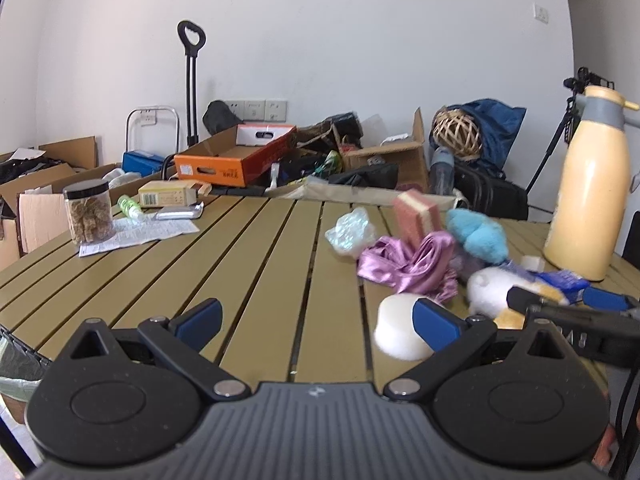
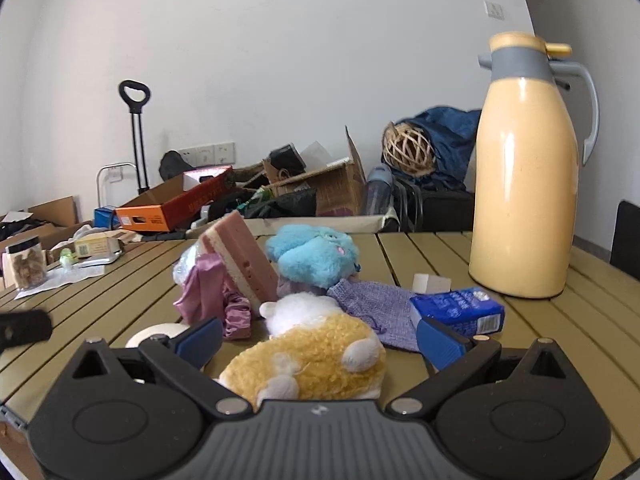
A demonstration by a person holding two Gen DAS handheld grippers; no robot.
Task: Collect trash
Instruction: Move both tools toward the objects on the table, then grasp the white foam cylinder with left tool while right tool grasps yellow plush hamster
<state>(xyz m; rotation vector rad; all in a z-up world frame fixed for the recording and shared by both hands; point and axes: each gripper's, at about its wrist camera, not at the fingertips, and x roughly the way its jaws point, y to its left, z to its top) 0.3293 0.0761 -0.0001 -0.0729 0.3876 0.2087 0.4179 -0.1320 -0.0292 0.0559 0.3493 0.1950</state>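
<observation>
My left gripper [image 1: 318, 320] is open above the slatted table [image 1: 248, 264], with only bare slats between its fingers. A white round tape roll [image 1: 396, 330] lies just behind its right finger. Crumpled clear plastic [image 1: 350, 232] and purple satin cloth [image 1: 408, 266] lie further ahead. My right gripper [image 2: 320, 338] is open, and a yellow-and-white plush toy [image 2: 316, 356] lies between its fingers, untouched. A blue tissue pack [image 2: 458, 310] sits by its right finger. A pink sponge [image 2: 240, 260], a blue plush [image 2: 314, 258] and a lilac knitted pouch [image 2: 374, 306] lie beyond.
A tall yellow thermos [image 2: 524, 200] stands at the table's right. At the far left are a jar of snacks [image 1: 88, 212], a paper sheet [image 1: 136, 236], a small green bottle [image 1: 130, 206] and a carton [image 1: 168, 194]. Cardboard boxes and bags crowd the floor behind.
</observation>
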